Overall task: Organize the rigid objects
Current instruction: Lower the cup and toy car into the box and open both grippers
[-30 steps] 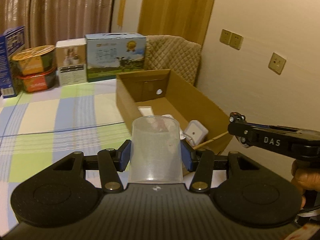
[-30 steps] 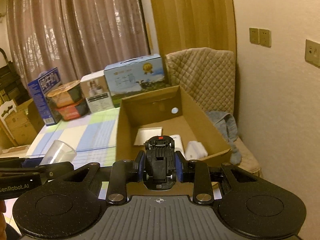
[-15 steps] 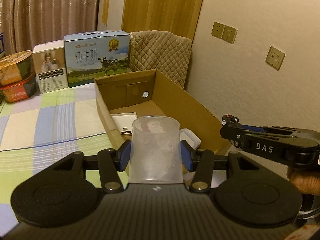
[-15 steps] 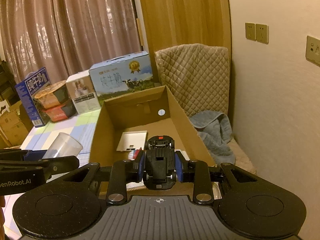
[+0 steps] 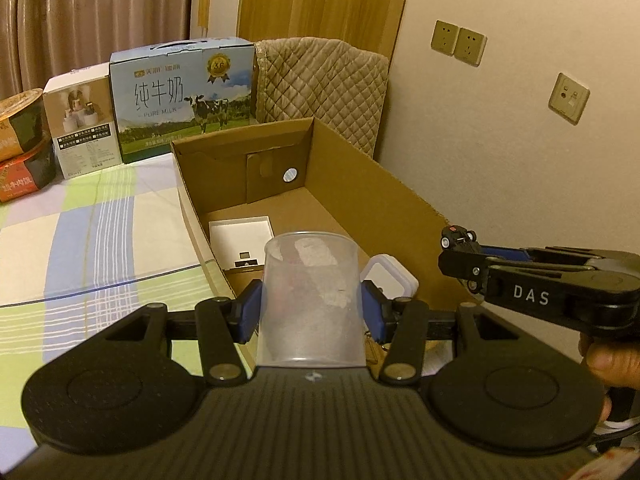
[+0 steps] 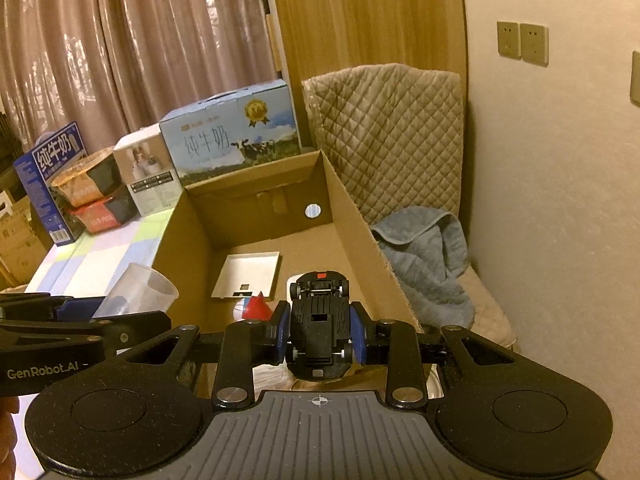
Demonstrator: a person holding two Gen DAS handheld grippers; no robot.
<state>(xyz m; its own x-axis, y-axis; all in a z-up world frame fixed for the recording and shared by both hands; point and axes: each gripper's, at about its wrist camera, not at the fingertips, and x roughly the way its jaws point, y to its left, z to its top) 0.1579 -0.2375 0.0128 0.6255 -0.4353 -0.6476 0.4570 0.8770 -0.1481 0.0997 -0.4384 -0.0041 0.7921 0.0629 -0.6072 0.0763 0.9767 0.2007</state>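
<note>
My left gripper (image 5: 311, 312) is shut on a clear plastic cup (image 5: 310, 300), held over the near end of the open cardboard box (image 5: 360, 176). My right gripper (image 6: 319, 334) is shut on a black toy car (image 6: 319, 326) turned underside up, also above the box's near end (image 6: 344, 200). In the right wrist view the cup (image 6: 138, 294) shows at the left beside the box wall. The car's nose (image 5: 458, 236) pokes out at the right of the left wrist view. On the box floor lie a flat white box (image 6: 248, 274), a small white square case (image 5: 394, 278) and a red cone-shaped piece (image 6: 256, 306).
The box stands on a checked tablecloth (image 5: 92, 232). Behind it are a blue milk carton (image 5: 182, 100), a white product box (image 5: 80, 120) and stacked bowls (image 5: 20, 148). A quilted chair (image 6: 384, 128) with a blue towel (image 6: 428, 256) stands to the right by the wall.
Both grippers have moved forward and a little down towards the cardboard box, which now looms larger. Each keeps its grip: the cup in the left, the toy car in the right.
</note>
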